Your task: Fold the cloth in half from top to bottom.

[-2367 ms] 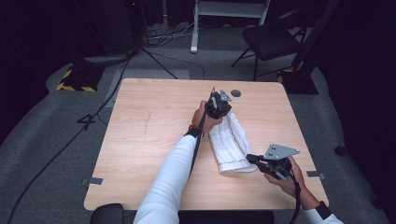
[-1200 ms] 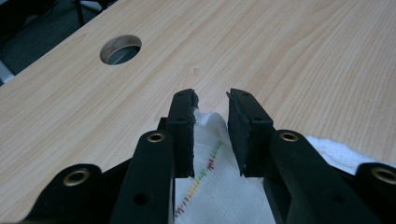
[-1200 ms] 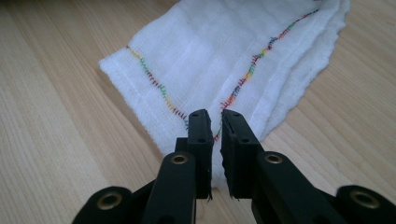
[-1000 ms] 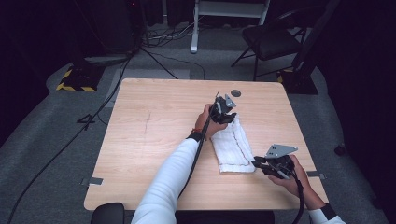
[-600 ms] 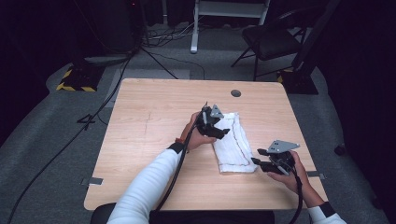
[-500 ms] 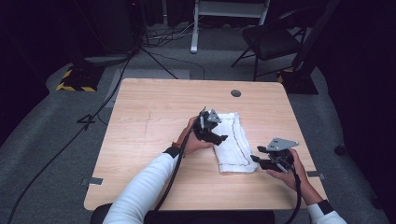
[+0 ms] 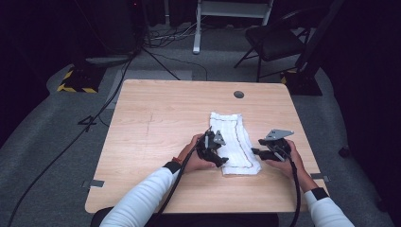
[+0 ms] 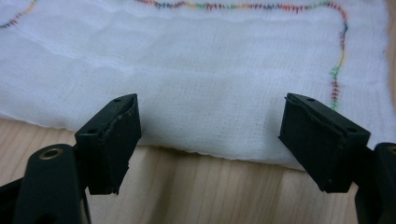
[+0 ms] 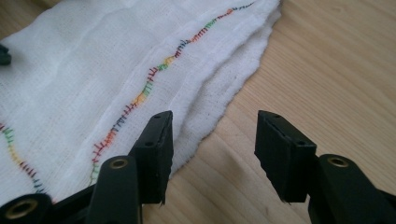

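1. We are working at a light wooden table (image 7: 156, 123) that stands on a grey floor (image 7: 42, 142), with a dark chair (image 7: 272, 40) beyond its far edge and a small round grommet (image 7: 239, 94) near that edge.
2. On the right half of the table we see a folded white cloth (image 7: 231, 137) lying flat, its long side running away from us, with a line of many-coloured stitching (image 9: 140, 98) along its border.
3. Our left gripper (image 7: 218, 160) sits at the cloth's near left edge. In the left gripper view its jaws stand wide apart just above the cloth's edge, having just been opening, and nothing is pinched between them.
4. Our right gripper (image 7: 255, 152) sits just beside the cloth's near right edge. In the right gripper view its jaws have also just been opening; one jaw hangs over the layered edge of the cloth, the other over bare wood, and they clamp nothing.
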